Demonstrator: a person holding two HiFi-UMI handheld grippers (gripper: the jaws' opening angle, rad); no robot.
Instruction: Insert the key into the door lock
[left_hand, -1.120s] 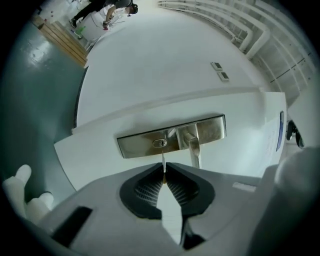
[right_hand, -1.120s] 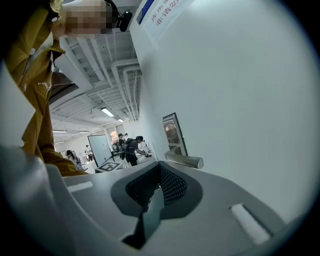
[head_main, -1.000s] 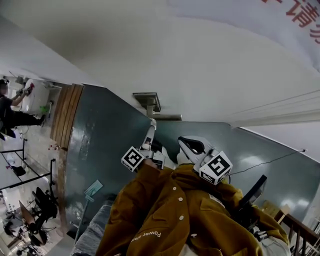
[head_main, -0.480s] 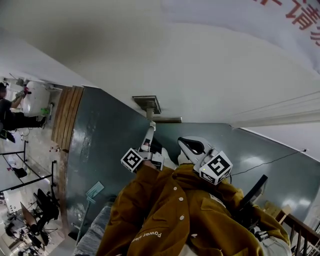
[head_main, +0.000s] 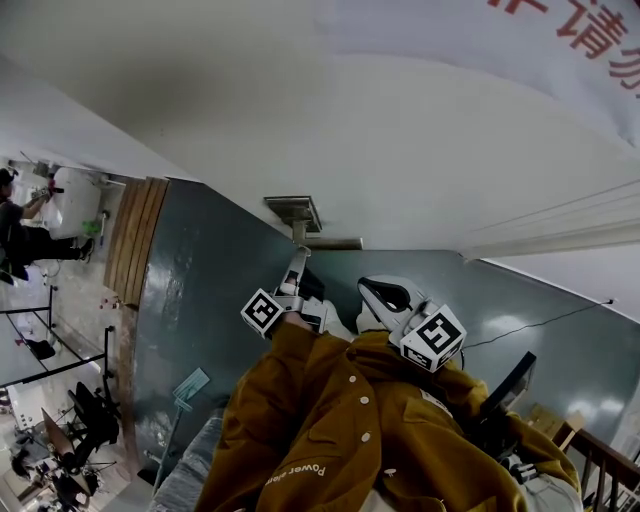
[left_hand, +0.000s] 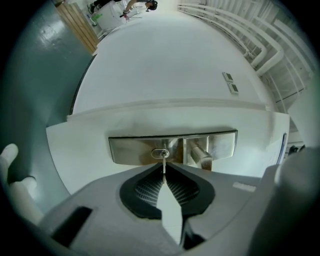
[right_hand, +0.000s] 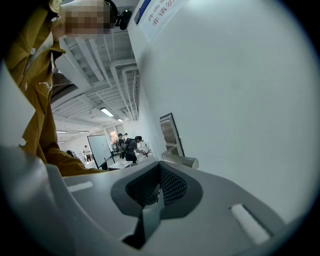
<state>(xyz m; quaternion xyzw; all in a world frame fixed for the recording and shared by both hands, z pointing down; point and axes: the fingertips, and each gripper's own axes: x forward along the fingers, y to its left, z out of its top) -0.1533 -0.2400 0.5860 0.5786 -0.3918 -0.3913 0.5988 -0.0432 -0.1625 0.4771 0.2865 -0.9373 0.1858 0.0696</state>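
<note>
Fingers of L gripper (left_hand: 164, 175) pinch key (left_hand: 164, 164), tip at door lock (left_hand: 160, 153) keyhole | R gripper (right_hand: 159, 186) fingers pressed together, empty

the key (left_hand: 164, 163) sits between the left gripper's (left_hand: 164, 174) jaws, its tip at the lock (left_hand: 160, 153) in the plate (left_hand: 131, 149) on the door (left_hand: 165, 75). the handle (left_hand: 200, 156) is just right of the lock. the right gripper (head_main: 385, 298) hangs right of the left one.

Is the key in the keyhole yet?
Only its tip, it seems: the key touches the keyhole, but most of its blade shows outside, pinched in the left gripper.
</note>
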